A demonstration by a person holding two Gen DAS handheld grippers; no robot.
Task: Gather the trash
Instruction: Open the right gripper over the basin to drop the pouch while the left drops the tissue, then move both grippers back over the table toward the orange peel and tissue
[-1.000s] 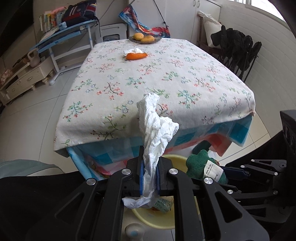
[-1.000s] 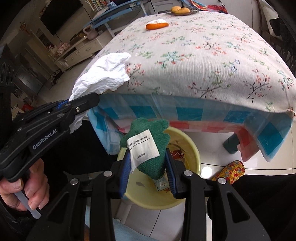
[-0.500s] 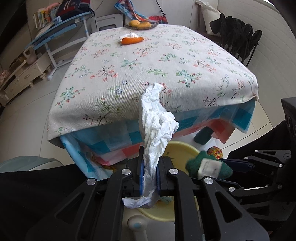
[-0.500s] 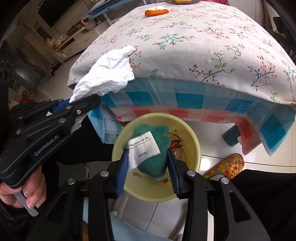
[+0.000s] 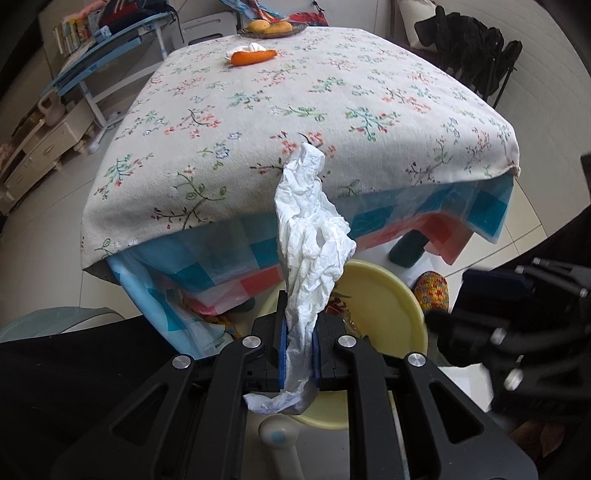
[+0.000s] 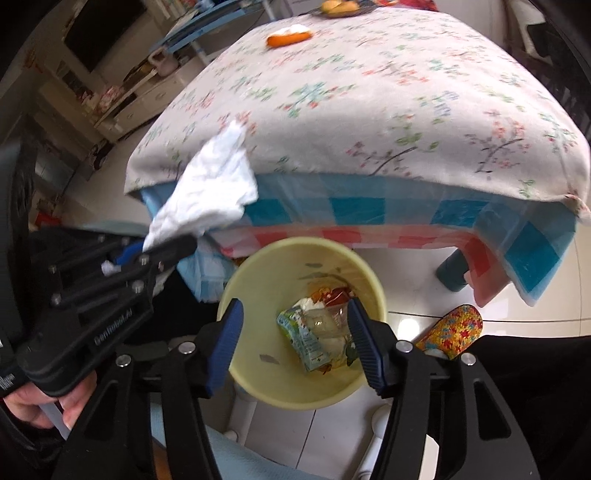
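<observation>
My left gripper is shut on a crumpled white tissue and holds it just in front of the table edge, beside the yellow bin. The tissue also shows in the right wrist view. My right gripper is open and empty, right above the yellow bin on the floor. Inside the bin lie a green carton and other wrappers. The green sponge is not visible. An orange peel with a white tissue lies far back on the table.
The table with the floral cloth stands straight ahead, a checked cloth hanging from its edge. A plate of fruit sits at the far end. A colourful slipper lies on the floor right of the bin. Chairs stand at the right.
My right gripper has opened over the bin and the green sponge is gone from its jaws. The left gripper still holds the tissue and has moved slightly closer to the bin.
</observation>
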